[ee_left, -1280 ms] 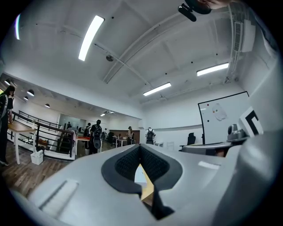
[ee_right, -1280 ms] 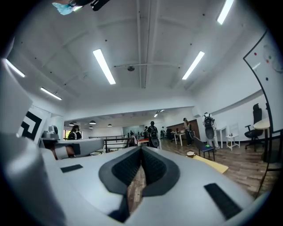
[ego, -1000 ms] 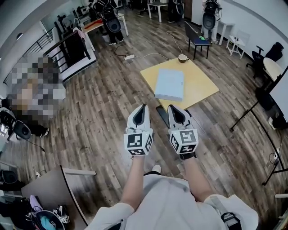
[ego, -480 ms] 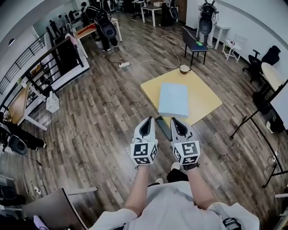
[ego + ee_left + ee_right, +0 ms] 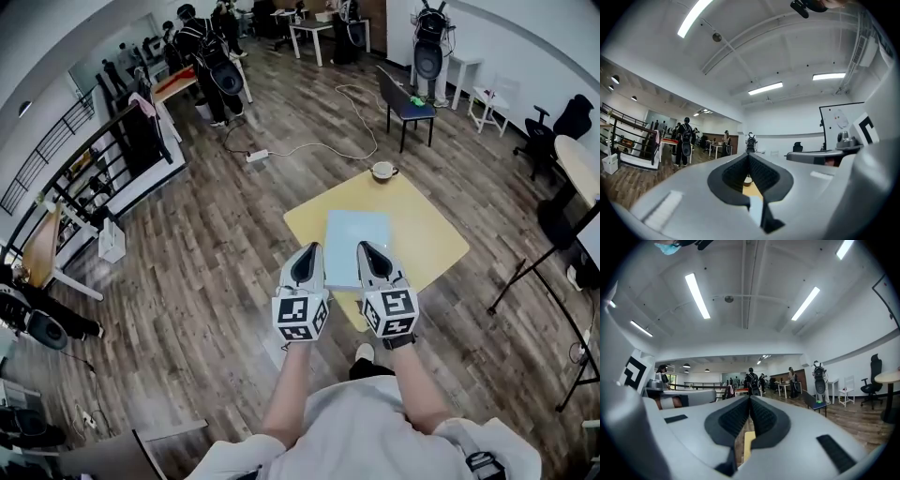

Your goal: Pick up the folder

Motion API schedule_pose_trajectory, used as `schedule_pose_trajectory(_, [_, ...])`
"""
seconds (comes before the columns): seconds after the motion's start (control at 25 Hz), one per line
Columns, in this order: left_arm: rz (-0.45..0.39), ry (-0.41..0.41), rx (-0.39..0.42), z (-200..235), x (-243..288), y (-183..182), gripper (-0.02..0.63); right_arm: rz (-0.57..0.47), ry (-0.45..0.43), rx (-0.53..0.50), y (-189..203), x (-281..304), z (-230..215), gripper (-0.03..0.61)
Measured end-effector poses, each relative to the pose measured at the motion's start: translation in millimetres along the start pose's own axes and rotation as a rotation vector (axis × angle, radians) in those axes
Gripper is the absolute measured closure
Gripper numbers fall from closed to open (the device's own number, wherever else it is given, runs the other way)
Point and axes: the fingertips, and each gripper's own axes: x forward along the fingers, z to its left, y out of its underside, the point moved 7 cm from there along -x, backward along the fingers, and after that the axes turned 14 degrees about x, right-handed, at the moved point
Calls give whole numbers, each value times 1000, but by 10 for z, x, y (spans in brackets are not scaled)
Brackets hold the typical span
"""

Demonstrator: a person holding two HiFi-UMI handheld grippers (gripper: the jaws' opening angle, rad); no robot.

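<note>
Poised short of the folder (image 5: 356,234), left gripper (image 5: 314,247) and right gripper (image 5: 364,246) both pressed together, pinching nothing.
Lying flat on the yellow table (image 5: 427,225), just ahead of and between the tips; probably light, thin, slightly floppy and smooth, so best nipped at the near edge or a corner.

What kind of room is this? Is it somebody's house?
Probably not a house. It looks like a big open office or lab: long strip lights on a high ceiling, work tables with people standing near them at the far end, and an office chair at the side.
</note>
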Motion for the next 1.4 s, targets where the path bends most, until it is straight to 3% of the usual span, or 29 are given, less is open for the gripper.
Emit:
schedule_pose_trajectory(0.24, [1,-6,9,-35,861,5,603,-14,-19,9,-229,509,-652,569])
schedule_pose_trajectory(0.56, [80,-10,-2,-55,1528,378,603,79,14,54,5,905,-1353,568])
schedule_pose_trajectory(0.8, [173,90,132,-20,1942,638,603,110,70,83,111,1267,-1706,568])
schedule_pose_trajectory(1.04, [203,161,33,197,2194,935,603,194,101,101,368,1543,-1840,568])
schedule_pose_trajectory(1.4, [309,214,-29,370,2363,1525,603,349,182,151,893,1690,-2066,568])
